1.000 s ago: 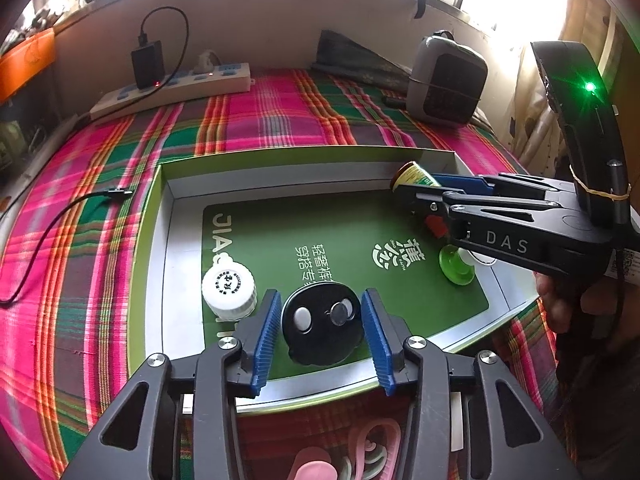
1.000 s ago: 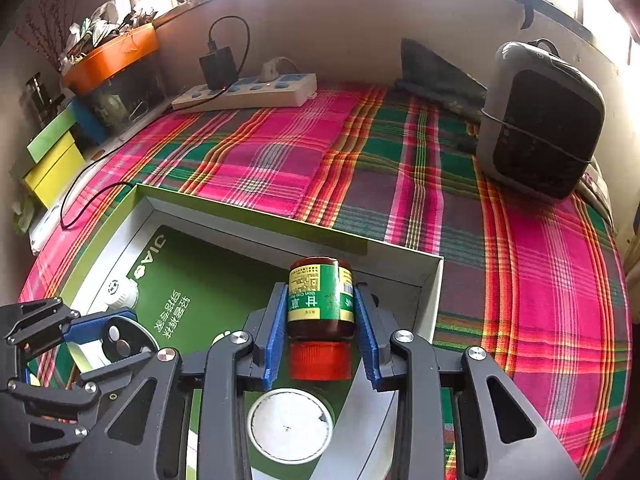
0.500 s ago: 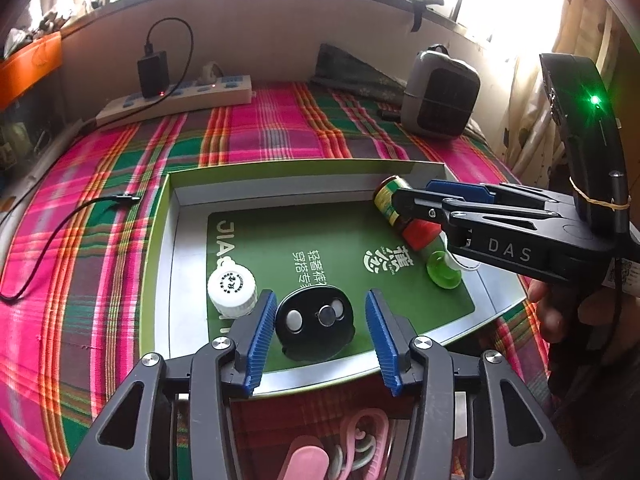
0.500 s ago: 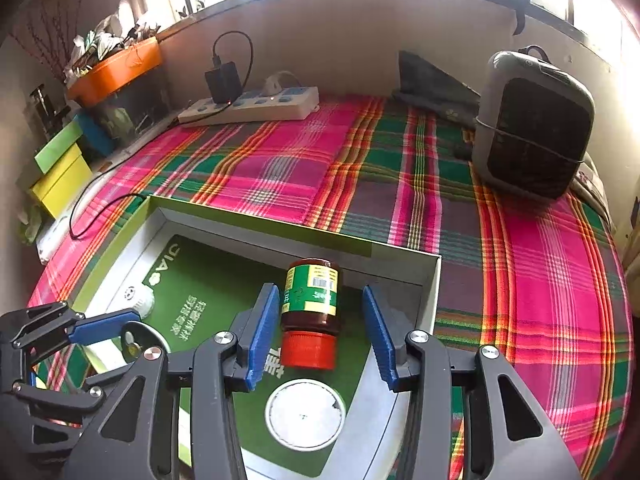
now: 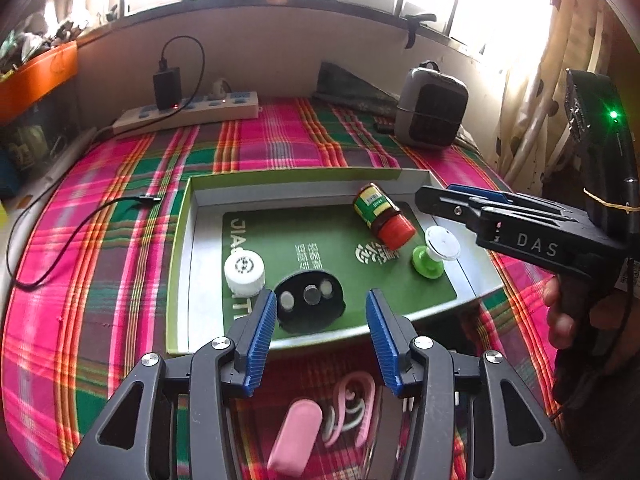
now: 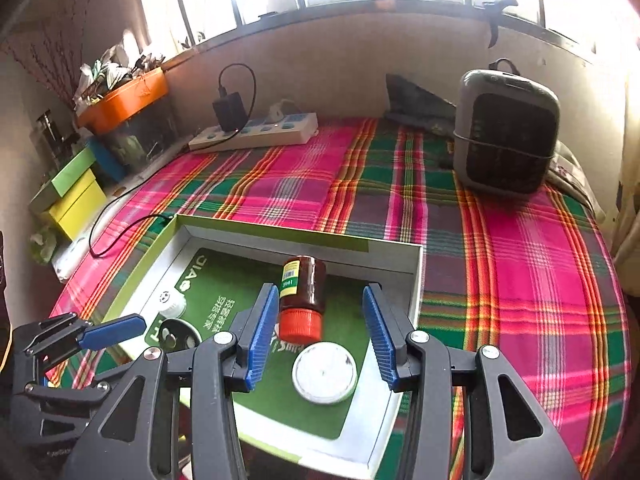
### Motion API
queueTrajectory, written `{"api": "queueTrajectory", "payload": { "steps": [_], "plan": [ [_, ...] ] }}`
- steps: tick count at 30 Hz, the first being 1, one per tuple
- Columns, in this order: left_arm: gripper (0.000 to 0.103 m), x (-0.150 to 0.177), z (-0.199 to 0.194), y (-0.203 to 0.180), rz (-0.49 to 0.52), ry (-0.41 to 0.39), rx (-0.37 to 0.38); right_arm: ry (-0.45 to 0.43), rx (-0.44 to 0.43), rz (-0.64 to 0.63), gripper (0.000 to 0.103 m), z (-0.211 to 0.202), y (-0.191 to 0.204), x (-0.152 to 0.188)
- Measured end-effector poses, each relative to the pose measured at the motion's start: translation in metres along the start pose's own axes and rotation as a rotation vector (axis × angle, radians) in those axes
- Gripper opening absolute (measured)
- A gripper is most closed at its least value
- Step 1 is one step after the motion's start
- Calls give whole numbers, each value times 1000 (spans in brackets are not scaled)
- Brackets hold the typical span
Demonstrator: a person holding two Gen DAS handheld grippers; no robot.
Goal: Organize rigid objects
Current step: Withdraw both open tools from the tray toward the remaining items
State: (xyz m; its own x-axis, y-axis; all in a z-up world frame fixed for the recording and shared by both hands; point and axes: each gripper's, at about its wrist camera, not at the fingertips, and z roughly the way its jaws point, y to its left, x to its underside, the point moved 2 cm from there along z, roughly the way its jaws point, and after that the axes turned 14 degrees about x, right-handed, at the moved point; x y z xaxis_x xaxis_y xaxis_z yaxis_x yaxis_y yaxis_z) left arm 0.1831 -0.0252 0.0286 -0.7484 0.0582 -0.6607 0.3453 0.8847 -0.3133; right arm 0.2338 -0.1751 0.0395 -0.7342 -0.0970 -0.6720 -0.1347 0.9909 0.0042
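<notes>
A green and white tray [image 5: 180,248] lies on the plaid cloth. In it are a white bottle cap [image 5: 244,270], a black disc with round inserts [image 5: 310,306], a brown bottle with a red cap [image 5: 382,216] on its side, and a green-footed white knob [image 5: 434,250]. My left gripper [image 5: 320,336] hovers open above the tray's near edge, its pads clear of the disc. My right gripper [image 6: 320,332] is open above the brown bottle [image 6: 302,296] and the white knob [image 6: 324,372], touching neither. The right gripper [image 5: 436,196] also shows from the side, a hand holding it.
A power strip with a charger [image 5: 188,110] lies at the back wall, and a grey heater [image 5: 432,108] stands at the back right. A black cable [image 5: 80,232] trails left of the tray. Pink items [image 5: 296,436] lie below my left gripper. Coloured boxes [image 6: 76,196] stand at the far left.
Both grippers have opened wider and drawn back and up. The right one let go of the brown bottle, which lies in the tray. The left pads have come off the black disc.
</notes>
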Motion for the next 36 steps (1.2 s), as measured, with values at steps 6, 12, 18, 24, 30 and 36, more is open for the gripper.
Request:
{"api": "queueTrajectory", "payload": {
  "steps": [6,12,18,24,30,36],
  "plan": [
    [46,13,-13,-4,14,-9,-26,-12,9,13,45,-17,-3,11],
    [46,22,-27,-8,11,-31,-28,-29,15,16,45,-35,-2,23],
    [46,29,-40,-13,40,-49,-51,-36,20,18,45,-50,2,39],
    [46,41,-49,-15,42,-55,-61,-35,33,32,45,-64,4,57],
    [46,54,-58,-18,38,-67,-43,-27,35,51,45,-74,7,76],
    [46,65,-67,-11,17,-78,-38,-14,18,73,45,-81,17,95]
  ]
}}
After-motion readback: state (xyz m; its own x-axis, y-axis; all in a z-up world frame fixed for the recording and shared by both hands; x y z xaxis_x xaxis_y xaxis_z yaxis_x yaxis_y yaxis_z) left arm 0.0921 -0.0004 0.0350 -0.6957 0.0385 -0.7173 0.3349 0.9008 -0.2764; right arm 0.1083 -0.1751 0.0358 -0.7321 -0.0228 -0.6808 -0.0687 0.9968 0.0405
